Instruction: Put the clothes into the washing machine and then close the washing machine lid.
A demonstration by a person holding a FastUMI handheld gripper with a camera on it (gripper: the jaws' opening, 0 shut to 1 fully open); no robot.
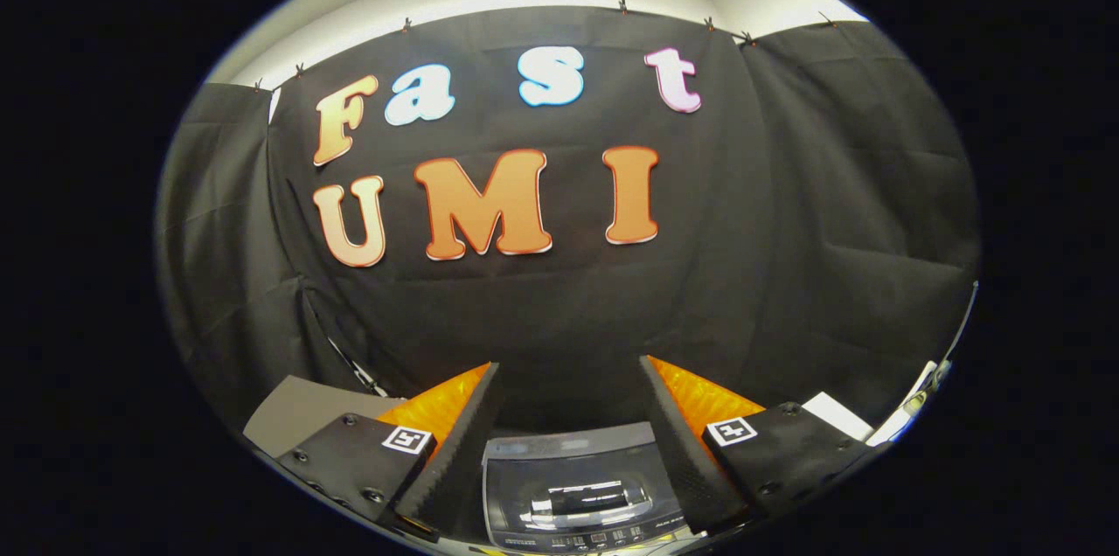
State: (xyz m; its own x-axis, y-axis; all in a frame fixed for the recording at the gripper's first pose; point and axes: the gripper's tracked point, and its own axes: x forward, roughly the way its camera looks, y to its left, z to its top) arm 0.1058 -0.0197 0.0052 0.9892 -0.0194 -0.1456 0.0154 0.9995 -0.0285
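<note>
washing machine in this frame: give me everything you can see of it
The washing machine is a top-loader seen from above: grey casing, a dark glossy lid panel reflecting light, and a strip of small controls along its near edge. The lid looks closed. It sits low between the open jaws of the gripper, in front of the black cloth wall. Nothing visibly touches it.

Grey top-loading washing machine (573,490), glossy lid shut flat, control panel along its near edge
</note>
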